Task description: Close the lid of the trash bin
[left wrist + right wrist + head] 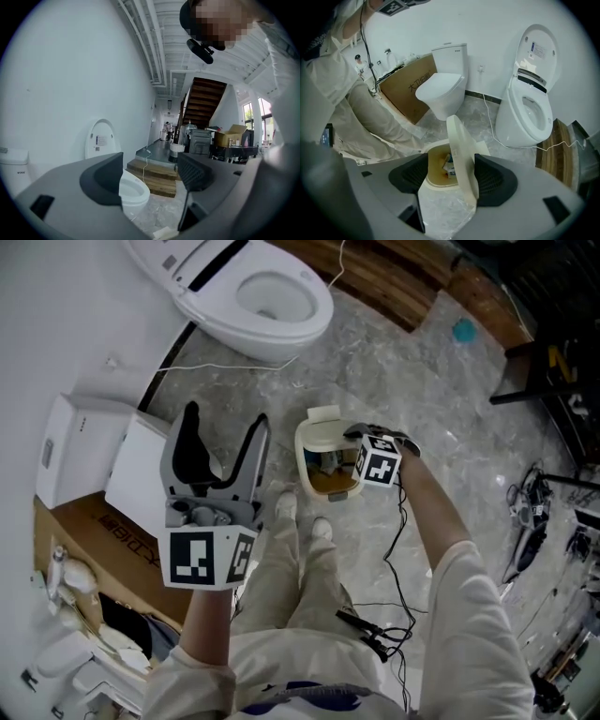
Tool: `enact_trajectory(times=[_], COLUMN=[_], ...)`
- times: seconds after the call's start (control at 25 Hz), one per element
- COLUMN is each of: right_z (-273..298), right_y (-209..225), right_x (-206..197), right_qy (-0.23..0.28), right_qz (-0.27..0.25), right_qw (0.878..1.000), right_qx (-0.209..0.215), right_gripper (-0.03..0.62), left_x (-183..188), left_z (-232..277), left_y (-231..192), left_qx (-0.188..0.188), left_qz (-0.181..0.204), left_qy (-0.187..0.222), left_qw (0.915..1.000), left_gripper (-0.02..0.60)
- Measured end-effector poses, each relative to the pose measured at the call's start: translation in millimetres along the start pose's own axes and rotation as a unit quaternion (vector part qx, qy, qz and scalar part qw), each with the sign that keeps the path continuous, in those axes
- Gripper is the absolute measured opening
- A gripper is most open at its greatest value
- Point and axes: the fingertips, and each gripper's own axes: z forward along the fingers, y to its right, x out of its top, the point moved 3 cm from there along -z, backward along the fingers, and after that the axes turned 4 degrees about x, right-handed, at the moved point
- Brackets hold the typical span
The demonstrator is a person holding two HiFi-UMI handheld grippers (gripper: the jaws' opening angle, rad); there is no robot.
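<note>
Right gripper view: the right gripper [451, 165] is held open around the thin, smooth cream lid [458, 140], stood nearly upright. If the lid is pushed sideways, the light round trash bin [436, 184] could be tipped. It is set on the shiny stone floor [473, 122], away from its edges. The left gripper [150, 173] is held open, empty.

Room setting: a plain white wall [70, 70] meets a grey marbled floor [422, 399]. On the floor stand a toilet [253, 296] with its cover raised, a second toilet [443, 86] and a brown cardboard box [408, 91]. A low wooden platform [394, 282] lies behind the first toilet; farther off are a dark staircase [204, 101], bright windows [265, 117] and a white beamed ceiling [159, 28].
</note>
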Motion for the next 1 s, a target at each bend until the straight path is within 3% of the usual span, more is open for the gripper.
enact_trajectory(times=[0.56, 1.0], right_z=[58, 120], right_y=[-91, -115], right_x=[-57, -91], right_qy=[0.016, 0.033], right_qz=[0.018, 0.043], right_qw=[0.998, 0.997], right_qx=[0.050, 0.049], right_gripper=[0.298, 0.289], left_x=[-28, -87], left_z=[30, 22], left_y=[47, 77], left_qx=[-0.032, -0.041], left_qz=[0.031, 0.034], left_qy=[0.020, 0.016], left_qw=[0.9988, 0.9984], left_gripper=[0.344, 0.344])
